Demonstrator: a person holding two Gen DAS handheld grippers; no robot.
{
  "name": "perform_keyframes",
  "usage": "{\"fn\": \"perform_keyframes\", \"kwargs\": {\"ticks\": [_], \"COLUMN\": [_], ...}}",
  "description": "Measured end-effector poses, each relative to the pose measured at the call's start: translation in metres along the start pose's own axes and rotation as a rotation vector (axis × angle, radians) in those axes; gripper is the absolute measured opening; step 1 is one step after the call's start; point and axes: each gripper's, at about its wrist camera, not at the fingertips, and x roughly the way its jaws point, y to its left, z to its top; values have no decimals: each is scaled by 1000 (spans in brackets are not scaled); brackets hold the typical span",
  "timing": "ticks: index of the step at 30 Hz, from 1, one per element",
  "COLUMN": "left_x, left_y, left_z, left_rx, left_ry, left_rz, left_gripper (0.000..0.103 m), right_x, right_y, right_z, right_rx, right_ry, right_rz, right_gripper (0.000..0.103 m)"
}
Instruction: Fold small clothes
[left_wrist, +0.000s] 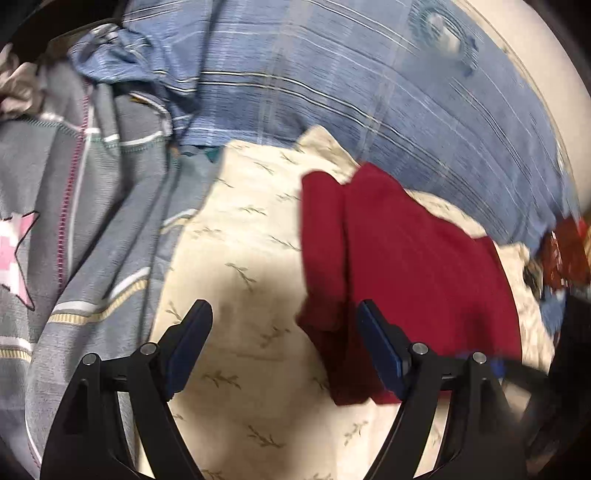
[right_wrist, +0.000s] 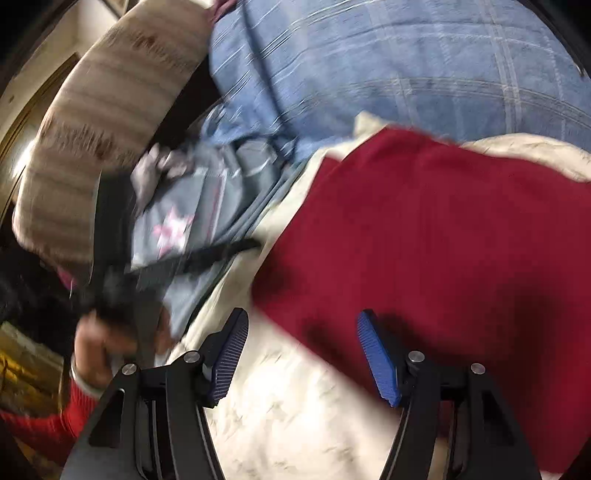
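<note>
A small dark red garment (left_wrist: 413, 258) lies folded on a cream cloth with a leaf print (left_wrist: 236, 251). It also shows in the right wrist view (right_wrist: 443, 236). My left gripper (left_wrist: 284, 314) is open and empty, hovering over the cream cloth at the garment's left edge. My right gripper (right_wrist: 303, 325) is open and empty above the garment's lower left edge. The left gripper also shows blurred in the right wrist view (right_wrist: 166, 266), held in a hand.
A blue plaid bedcover (left_wrist: 332, 85) lies behind the cream cloth. Grey clothes with a pink star (left_wrist: 48, 229) are piled at the left. A beige striped pillow (right_wrist: 107, 110) sits at the far left of the right wrist view.
</note>
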Motion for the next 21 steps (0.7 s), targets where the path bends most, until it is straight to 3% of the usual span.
{"fn": "perform_keyframes", "kwargs": {"ticks": [2, 6, 10, 15, 21], "left_x": [1, 1, 2, 5, 14], "left_y": [0, -6, -4, -6, -6], "left_z": [0, -1, 2, 2, 0], "left_rx": [-7, 44, 42, 56, 61], "left_ry": [-10, -25, -30, -30, -11], "left_rz": [6, 39, 61, 72, 81], "left_gripper": [81, 81, 81, 81, 81], "right_x": [18, 41, 56, 25, 18], "right_y": [15, 25, 12, -13, -48], "right_z": [1, 11, 10, 26, 68], "right_rx": [-75, -151, -85, 39, 120], "right_ry": [16, 15, 68, 63, -35], "right_rz": [-68, -112, -61, 44, -59], "right_gripper": [64, 64, 65, 65, 69]}}
